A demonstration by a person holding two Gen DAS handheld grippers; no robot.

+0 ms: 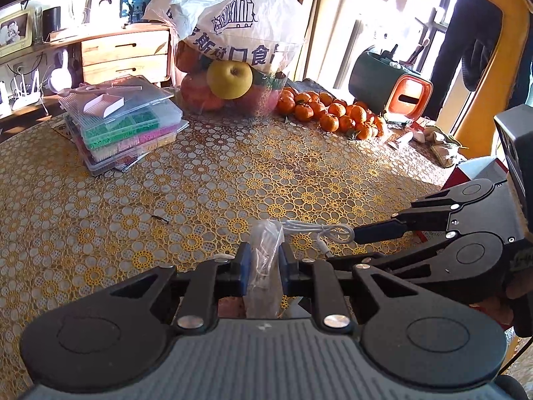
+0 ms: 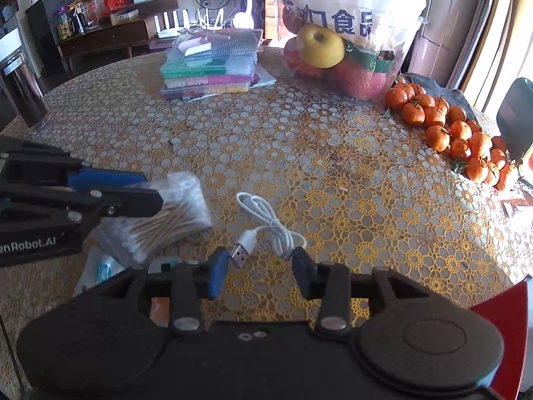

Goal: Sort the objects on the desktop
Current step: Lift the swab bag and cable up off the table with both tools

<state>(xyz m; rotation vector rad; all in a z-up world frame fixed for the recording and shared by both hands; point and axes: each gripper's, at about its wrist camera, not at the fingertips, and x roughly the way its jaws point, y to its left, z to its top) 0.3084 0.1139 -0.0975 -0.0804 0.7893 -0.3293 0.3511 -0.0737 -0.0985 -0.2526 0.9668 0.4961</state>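
Your left gripper shows matt black plastic arms, blue pads and bright metal rivets, clamped on a clear, crinkled plastic bag of cotton swabs with wooden sticks. Your right gripper has the same matt finish. The USB cable is smooth white plastic with a shiny metal plug. The tablecloth looks glossy, lace-patterned. The bead boxes are clear hard plastic.

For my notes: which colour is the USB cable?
White cable, seen best in right wrist view.
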